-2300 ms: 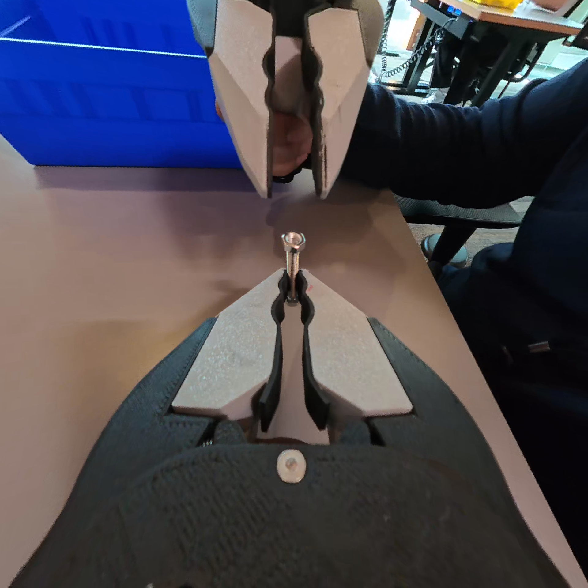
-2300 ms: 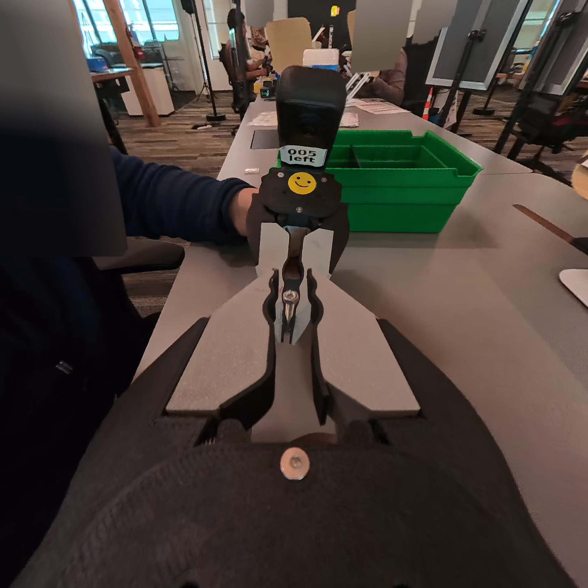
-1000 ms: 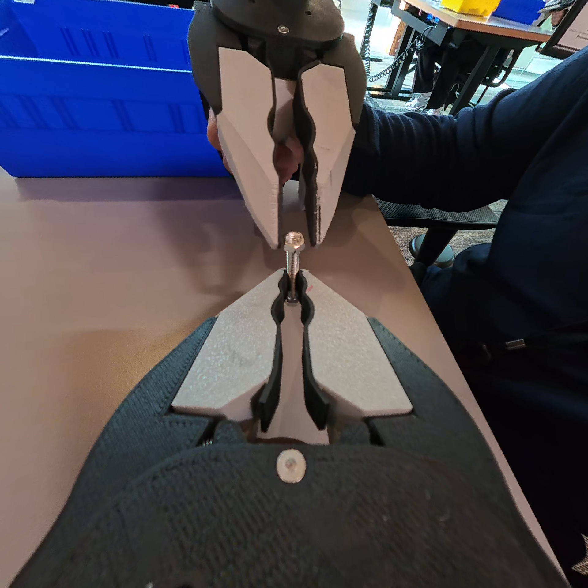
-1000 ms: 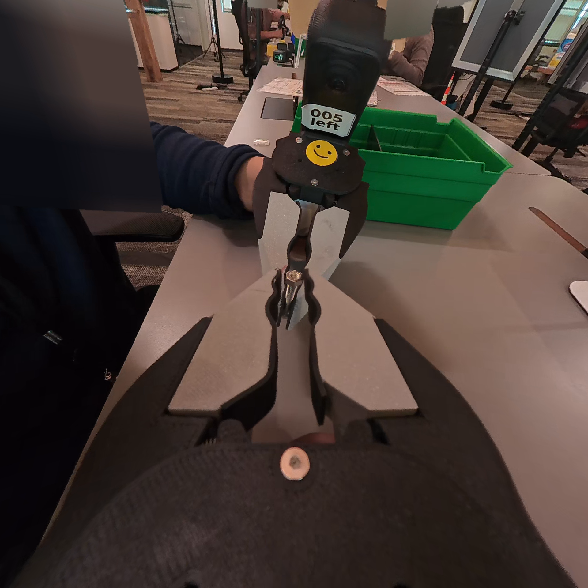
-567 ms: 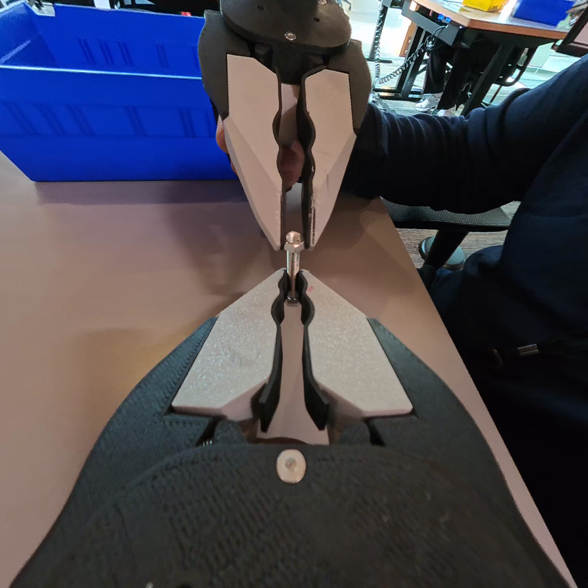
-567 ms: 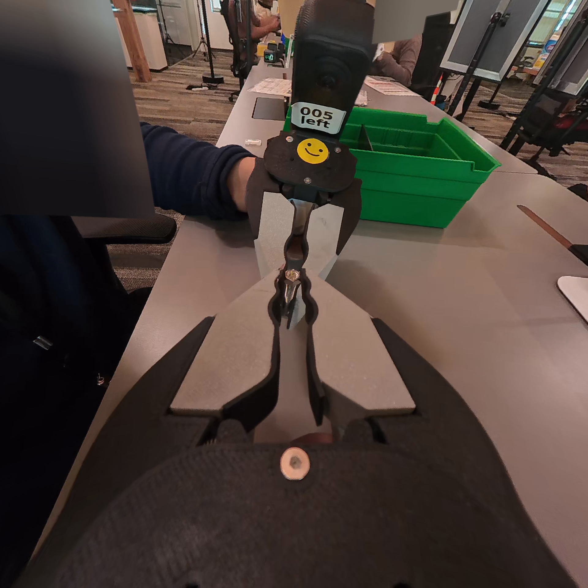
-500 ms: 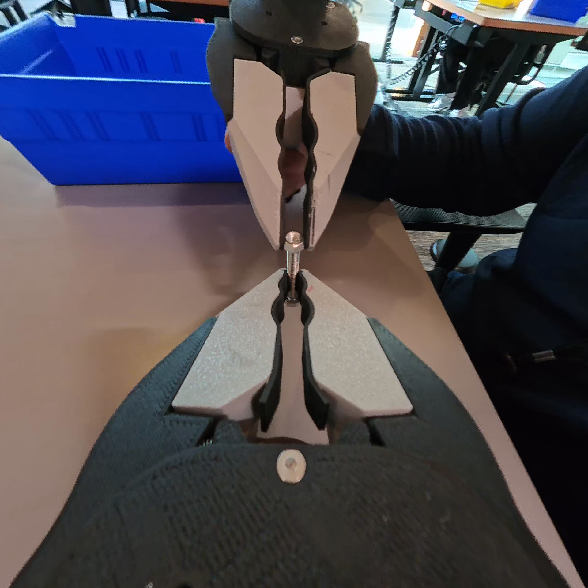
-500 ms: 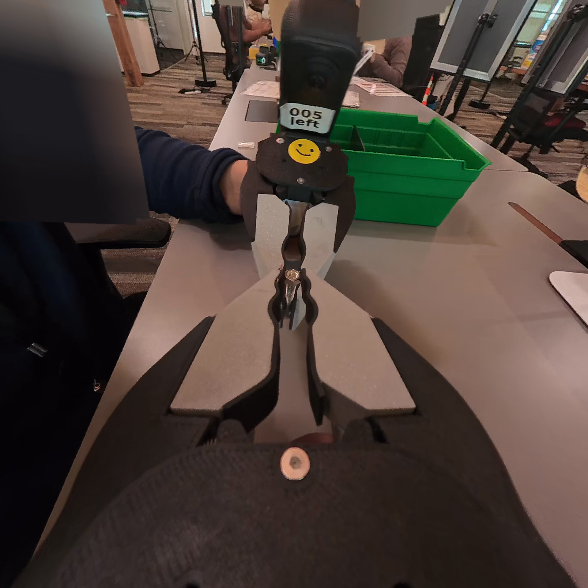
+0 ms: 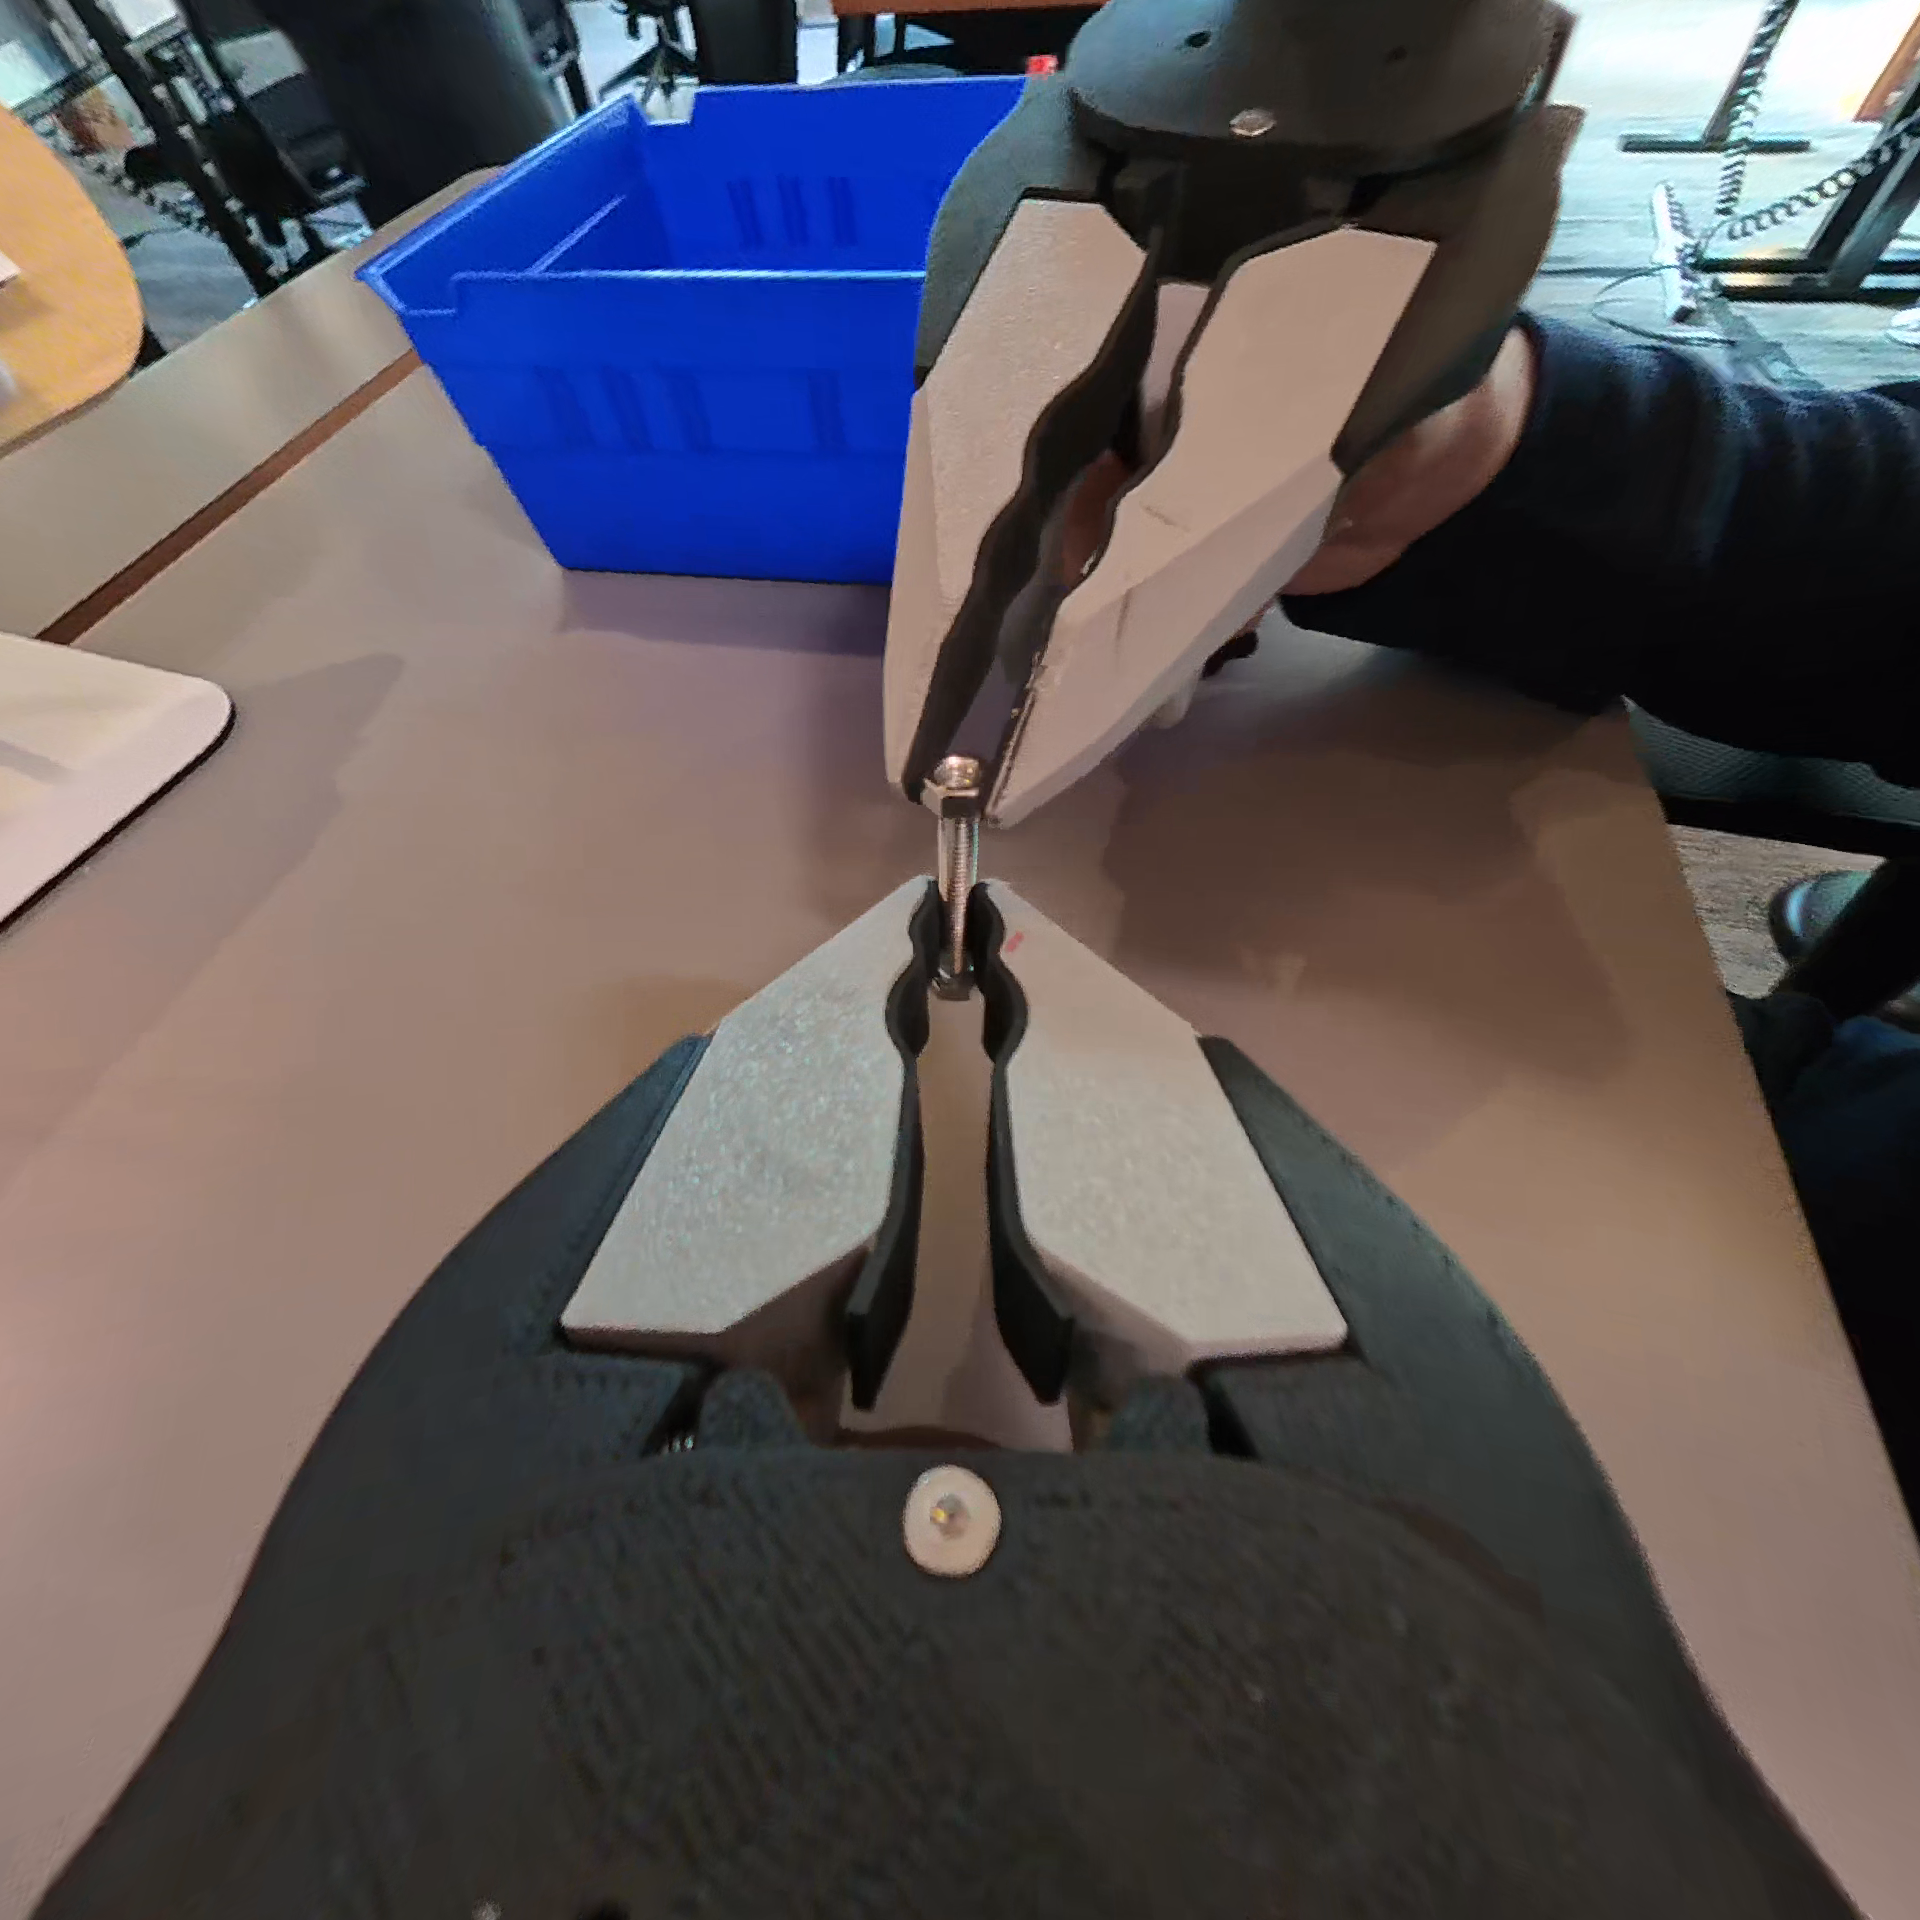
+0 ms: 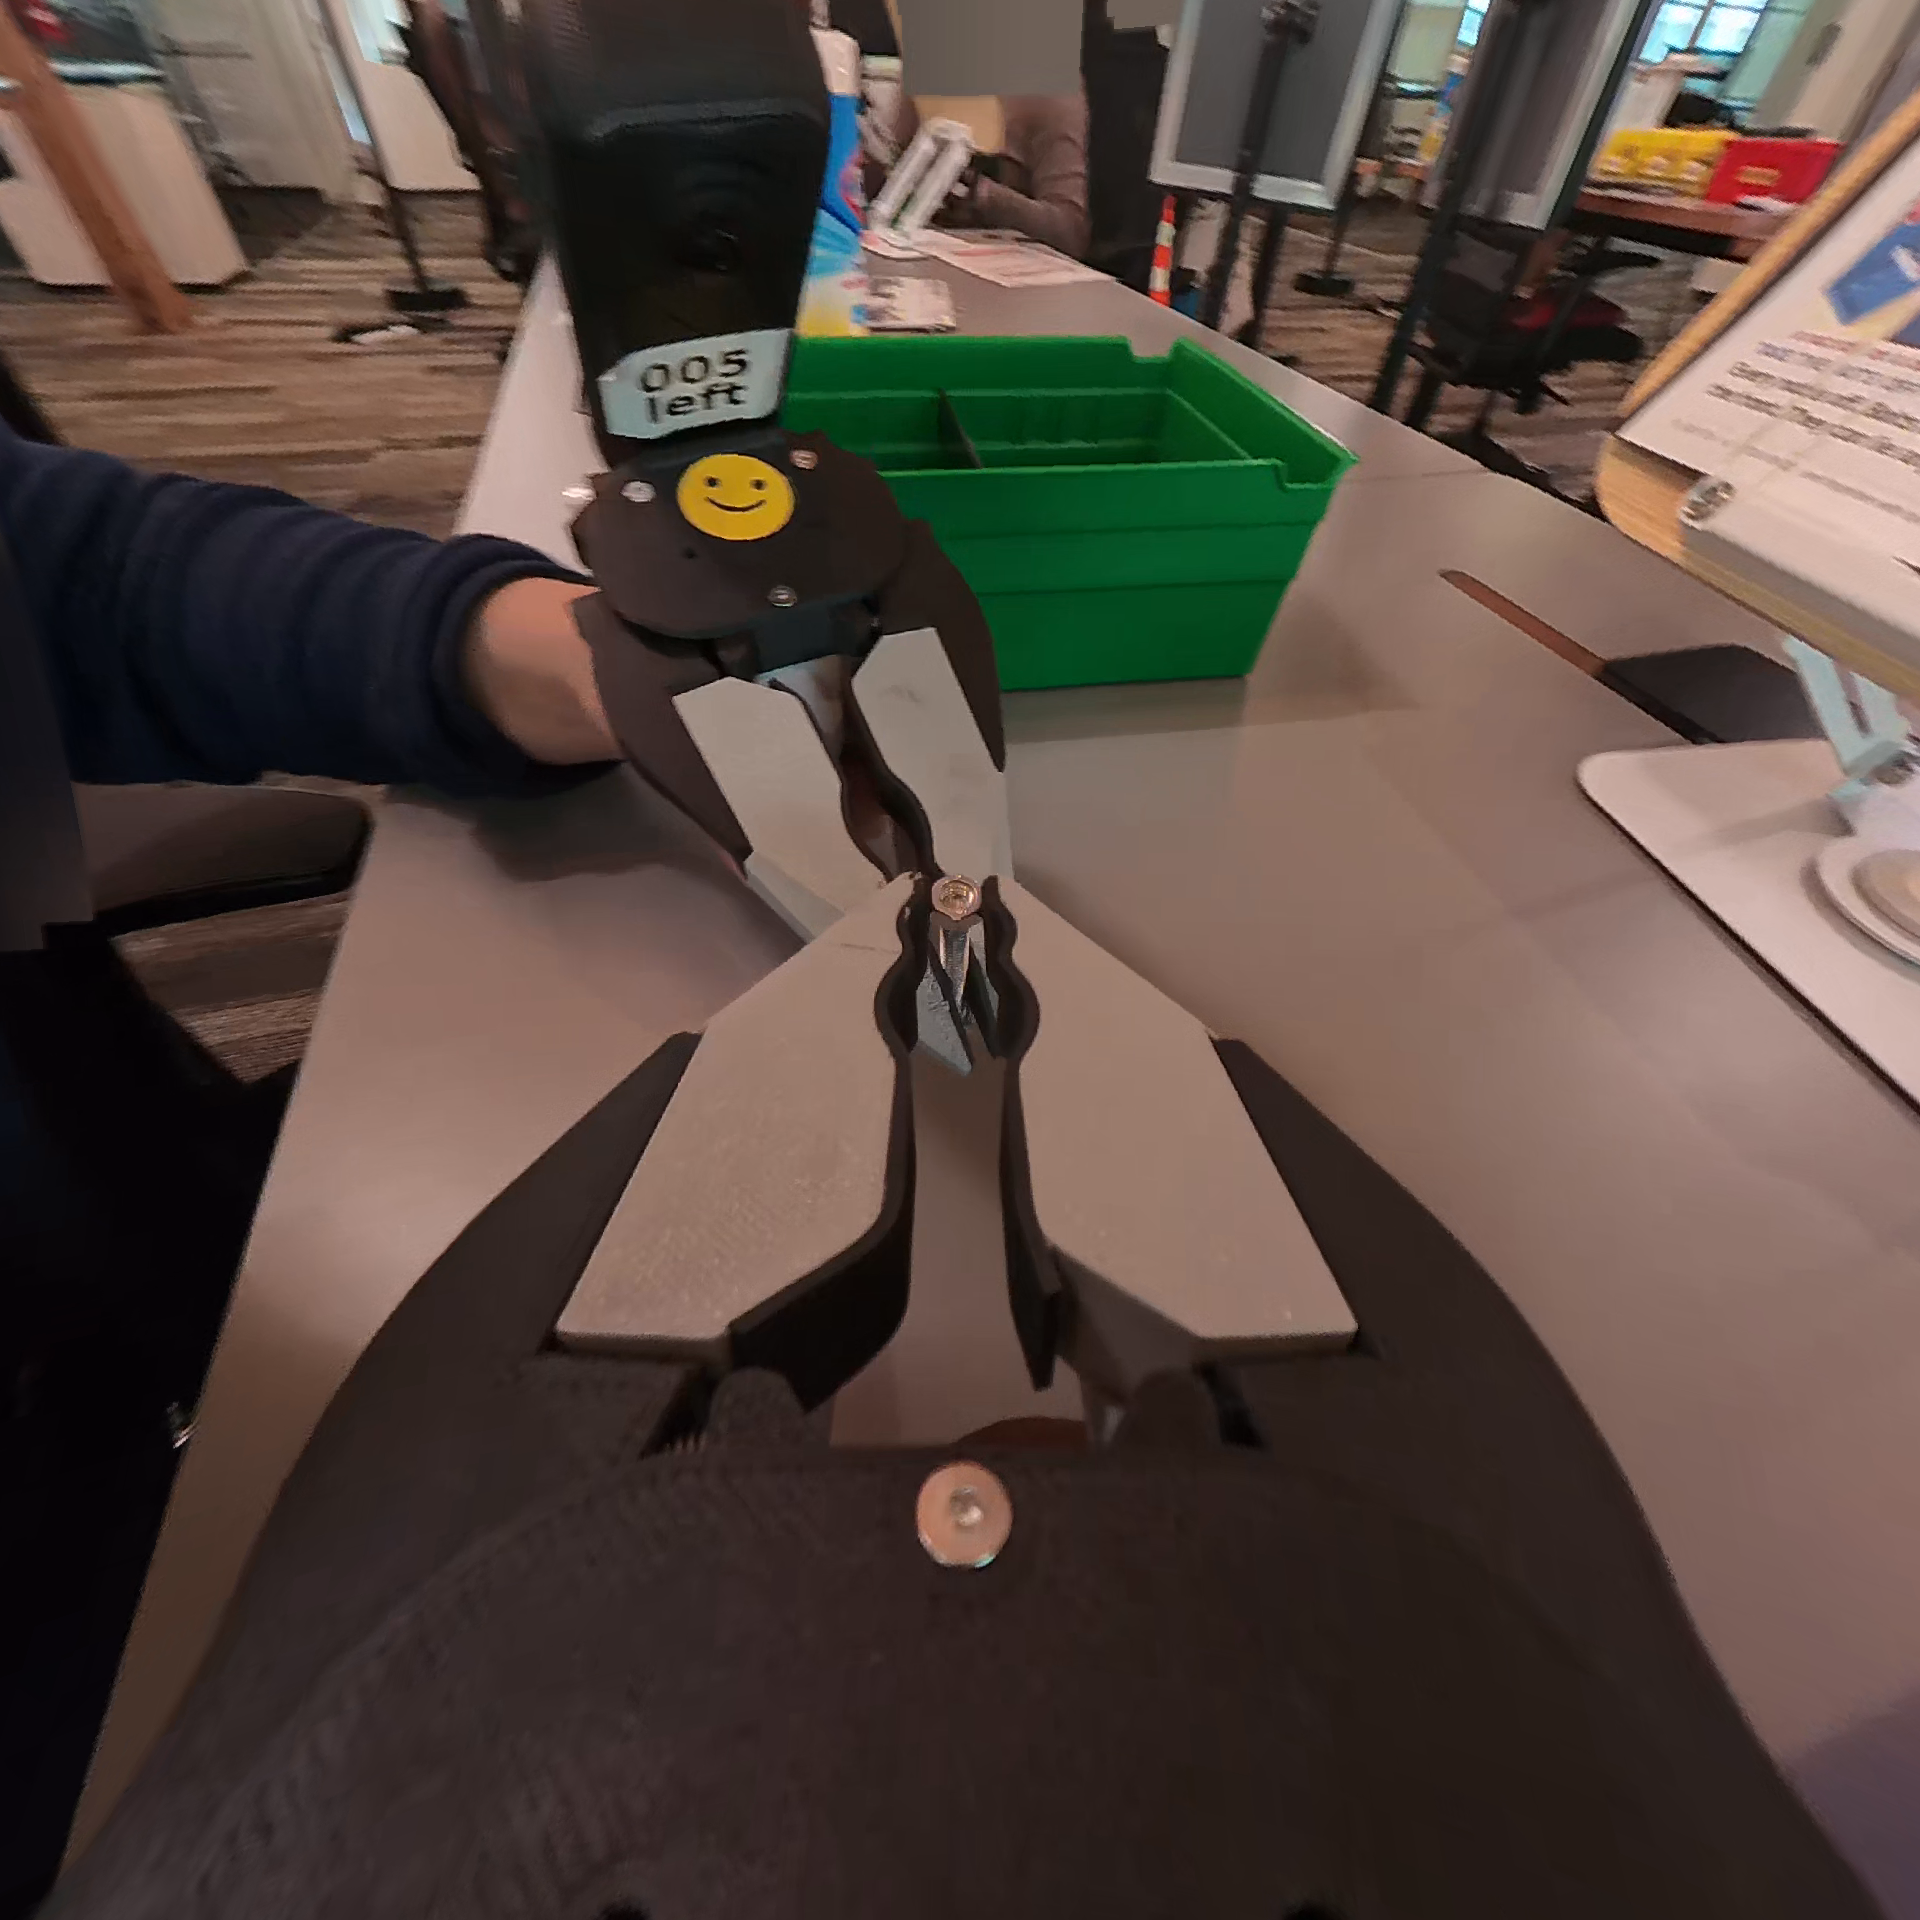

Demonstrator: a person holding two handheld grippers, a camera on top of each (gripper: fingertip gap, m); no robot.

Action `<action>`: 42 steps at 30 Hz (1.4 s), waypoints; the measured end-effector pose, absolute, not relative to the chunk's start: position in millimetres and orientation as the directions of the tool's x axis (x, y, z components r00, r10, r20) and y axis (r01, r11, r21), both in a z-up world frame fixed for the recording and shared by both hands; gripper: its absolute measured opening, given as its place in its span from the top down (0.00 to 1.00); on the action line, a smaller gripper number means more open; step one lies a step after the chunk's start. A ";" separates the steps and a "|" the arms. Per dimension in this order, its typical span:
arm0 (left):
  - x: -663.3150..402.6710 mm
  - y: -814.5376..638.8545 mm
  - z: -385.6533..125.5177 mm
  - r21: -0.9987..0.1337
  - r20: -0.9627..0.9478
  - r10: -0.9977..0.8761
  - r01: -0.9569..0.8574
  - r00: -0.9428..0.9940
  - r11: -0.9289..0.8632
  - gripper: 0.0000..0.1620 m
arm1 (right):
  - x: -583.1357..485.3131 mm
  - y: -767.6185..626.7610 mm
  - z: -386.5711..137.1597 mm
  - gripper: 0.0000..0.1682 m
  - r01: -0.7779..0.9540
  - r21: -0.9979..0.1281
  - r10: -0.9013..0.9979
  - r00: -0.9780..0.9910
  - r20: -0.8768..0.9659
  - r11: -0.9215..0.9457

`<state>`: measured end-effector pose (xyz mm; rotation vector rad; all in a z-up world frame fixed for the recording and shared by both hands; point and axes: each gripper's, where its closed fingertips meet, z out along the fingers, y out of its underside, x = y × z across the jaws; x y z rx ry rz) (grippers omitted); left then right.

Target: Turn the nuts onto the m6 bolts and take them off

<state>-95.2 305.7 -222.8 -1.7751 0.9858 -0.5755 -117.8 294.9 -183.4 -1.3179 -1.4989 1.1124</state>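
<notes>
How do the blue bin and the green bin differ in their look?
The blue bin stands in the left wrist view, on the table behind the right gripper; the green bin stands in the right wrist view, behind the left gripper. The green bin shows inner dividers; the blue bin shows none. Both are open-topped plastic bins, with nothing visible inside them.

A white printed label is sitting on the front of the black camera. Below it, a yellow smiley sticker is showing on the black plate. At the right, a printed board is standing, its writing too blurred to read.
</notes>
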 end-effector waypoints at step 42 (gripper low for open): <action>-105.5 324.9 -238.1 -0.904 0.019 -0.722 -0.296 0.692 -0.308 0.98 | -116.1 314.2 -189.3 0.87 0.219 -0.974 0.993 0.111 -0.035 -0.059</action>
